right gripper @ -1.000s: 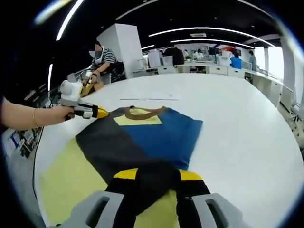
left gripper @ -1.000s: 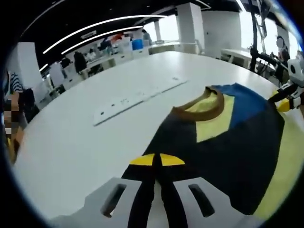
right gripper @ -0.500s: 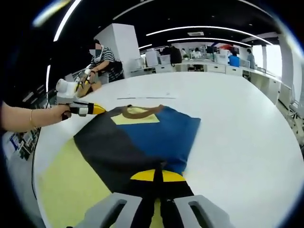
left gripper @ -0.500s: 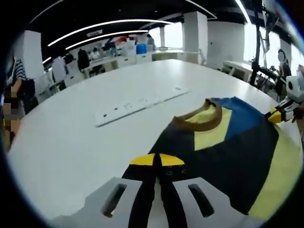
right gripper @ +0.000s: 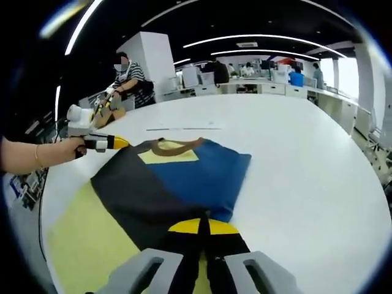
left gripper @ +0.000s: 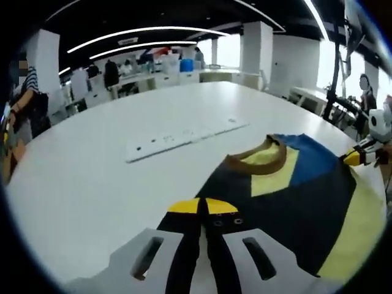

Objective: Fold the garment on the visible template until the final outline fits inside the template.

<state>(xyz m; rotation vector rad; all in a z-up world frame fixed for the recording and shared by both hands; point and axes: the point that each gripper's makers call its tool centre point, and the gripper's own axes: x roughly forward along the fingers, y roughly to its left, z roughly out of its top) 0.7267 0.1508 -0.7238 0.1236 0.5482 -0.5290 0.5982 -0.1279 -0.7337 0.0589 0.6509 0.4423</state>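
The garment [left gripper: 288, 196] is a shirt with black and blue panels, a yellow chest patch and a brown collar [left gripper: 257, 162]. It lies folded on a pale yellow template [left gripper: 358, 223] on the white table. My left gripper [left gripper: 203, 207] is shut on the black fabric at the shoulder near the collar. In the right gripper view the garment [right gripper: 177, 180] covers part of the template [right gripper: 79, 245]. My right gripper [right gripper: 200, 226] is shut on the garment's near edge. The left gripper [right gripper: 119, 143], held by a hand, pinches the far left corner. The right gripper [left gripper: 354, 158] shows at the blue edge.
A long white strip [left gripper: 184, 131] lies on the table [left gripper: 92, 184] beyond the collar. The table [right gripper: 306, 177] stretches wide to the right of the garment. A person in a striped shirt [right gripper: 131, 76] stands at its far side, with desks and people behind.
My right gripper's jaws, open around the garment's edge a second ago, have shut on it. The left gripper stays shut on the shoulder. Both views shifted slightly.
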